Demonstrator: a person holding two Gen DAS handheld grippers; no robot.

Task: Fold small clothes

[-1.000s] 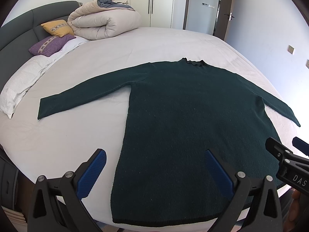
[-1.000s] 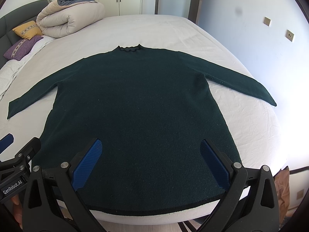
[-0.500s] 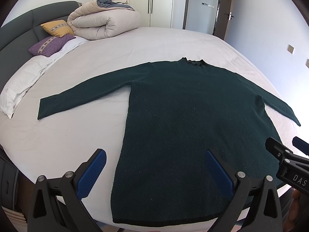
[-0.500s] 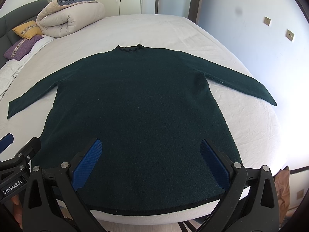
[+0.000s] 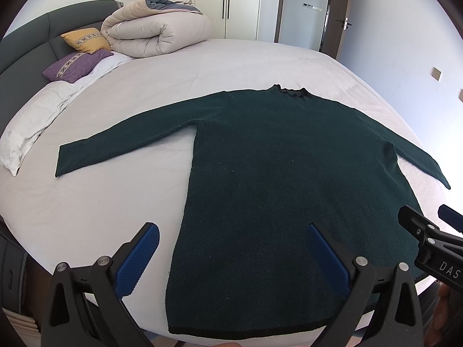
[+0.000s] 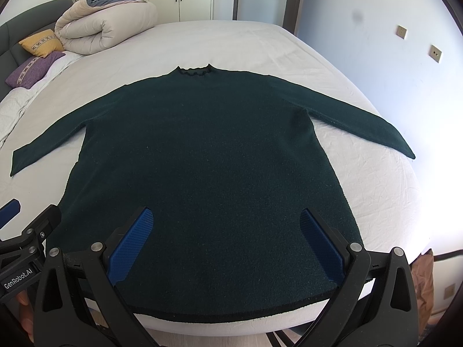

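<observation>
A dark green long-sleeved sweater point(image 5: 275, 179) lies flat on the white bed point(image 5: 115, 202), collar away from me, both sleeves spread out, hem at the near bed edge. It also fills the right wrist view point(image 6: 202, 159). My left gripper point(image 5: 231, 248) is open and empty, held above the hem's left part. My right gripper point(image 6: 225, 237) is open and empty above the hem's middle. The right gripper also shows at the right edge of the left wrist view point(image 5: 431, 240); the left gripper shows at the left edge of the right wrist view point(image 6: 26, 231).
A rolled beige duvet point(image 5: 156, 34), a yellow cushion point(image 5: 85, 38) and a purple cushion point(image 5: 76, 62) lie by the grey headboard point(image 5: 34, 43). A white pillow point(image 5: 31, 121) lies along the left side. Wardrobes and a door stand behind the bed; a wall runs along the right.
</observation>
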